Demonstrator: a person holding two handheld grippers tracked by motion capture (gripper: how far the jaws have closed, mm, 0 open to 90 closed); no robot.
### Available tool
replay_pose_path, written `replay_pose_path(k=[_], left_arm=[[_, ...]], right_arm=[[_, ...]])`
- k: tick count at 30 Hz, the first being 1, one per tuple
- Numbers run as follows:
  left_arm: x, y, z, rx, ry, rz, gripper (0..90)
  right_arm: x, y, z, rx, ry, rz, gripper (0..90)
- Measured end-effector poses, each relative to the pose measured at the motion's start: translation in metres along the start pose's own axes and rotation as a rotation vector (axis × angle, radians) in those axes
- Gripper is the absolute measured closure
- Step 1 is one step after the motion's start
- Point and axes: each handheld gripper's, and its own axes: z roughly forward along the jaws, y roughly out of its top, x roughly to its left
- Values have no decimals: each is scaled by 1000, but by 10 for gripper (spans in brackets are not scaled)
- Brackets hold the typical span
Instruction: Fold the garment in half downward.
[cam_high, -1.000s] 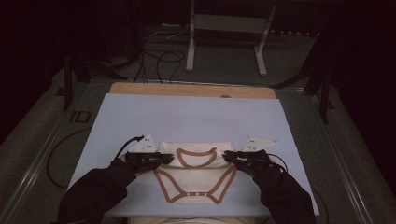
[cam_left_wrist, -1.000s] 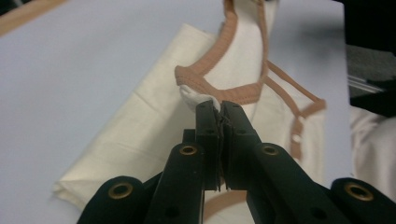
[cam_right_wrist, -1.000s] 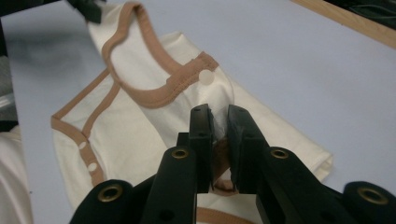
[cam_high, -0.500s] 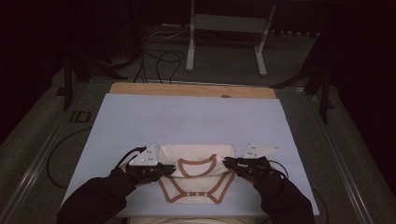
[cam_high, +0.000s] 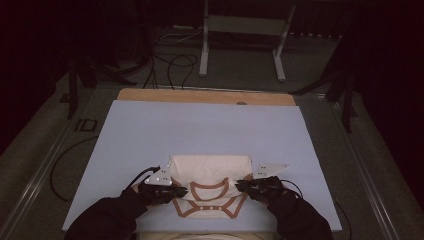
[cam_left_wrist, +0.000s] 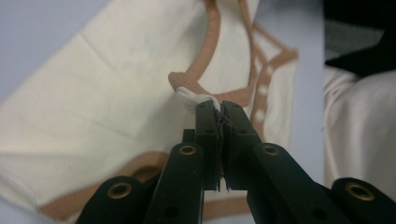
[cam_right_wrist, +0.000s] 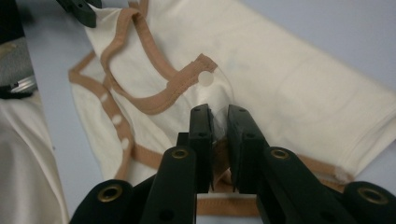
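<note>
Clamped on cloth, both pairs of jaws gripped the cream baby bodysuit (cam_high: 210, 187) that lay on the pale blue table (cam_high: 210, 130), toward its six o'clock edge.

From the high view, the left gripper (cam_high: 181, 191) pinched the garment at its nine o'clock side and the right gripper (cam_high: 241, 185) at its three o'clock side, each pointing inward across the tan-trimmed neckline. Dark sleeves came in from the bottom and were cut off by the frame. The half of the bodysuit toward twelve o'clock lay folded flat and plain; the jaw tips themselves were too small and dark there to read clearly.

Along the left gripper (cam_left_wrist: 220, 108) view, the black jaws stood pressed nearly together, with a small bunch of white fabric and tan binding squeezed between their tips. The bodysuit (cam_left_wrist: 116, 93) spread out toward ten o'clock, its far edges blurred. A pale cloth at three o'clock ran out of frame.

Along the right gripper (cam_right_wrist: 218, 113) view, the jaws held a fold of cream fabric just below a tan tab with a white snap. The bodysuit (cam_right_wrist: 280, 84) stretched toward two o'clock. At eleven o'clock, the other gripper's dark tip was cut off by the top edge.
</note>
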Motion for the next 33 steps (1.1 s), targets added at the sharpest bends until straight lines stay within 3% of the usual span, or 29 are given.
replay_pose_path(k=[4, 6, 7, 8, 9, 10, 11, 15, 16, 19, 23, 26, 30, 33], left_arm=[[2, -7, 5, 34, 20, -33, 822], [5, -9, 5, 36, 25, -50, 706], [6, -9, 5, 38, 38, -54, 706], [6, -9, 5, 38, 38, -54, 609], [9, -8, 3, 24, 43, -68, 609], [11, -5, 0, 6, 19, -84, 519], [11, -5, 0, 6, 19, -84, 509], [12, 3, -1, -3, -10, -91, 508], [12, 5, 3, 8, -42, -89, 509], [12, 7, 9, 21, -44, -89, 511], [16, 10, 19, 44, -60, -108, 639], [19, 12, 26, 71, -65, -114, 689], [21, 10, 31, 88, -56, -130, 782], [21, 9, 33, 102, -58, -130, 805]], right_arm=[[-3, -7, 6, 24, 12, 19, 803], [-7, -9, 8, 30, 23, 34, 777], [-8, -9, 9, 34, 31, 39, 720], [-8, -9, 9, 34, 31, 39, 720], [-9, -9, 9, 27, 33, 40, 617], [-14, -8, 9, 4, 24, 41, 546], [-14, -8, 9, 4, 24, 41, 546], [-19, -2, 10, -21, 35, 35, 536], [-19, 1, 14, -10, 55, 35, 538], [-20, 3, 19, 5, 71, 27, 556], [-22, 3, 31, 44, 99, 35, 617], [-24, 1, 37, 82, 118, 40, 678], [-27, -2, 40, 114, 131, 57, 708], [-26, -4, 43, 141, 141, 52, 719]])
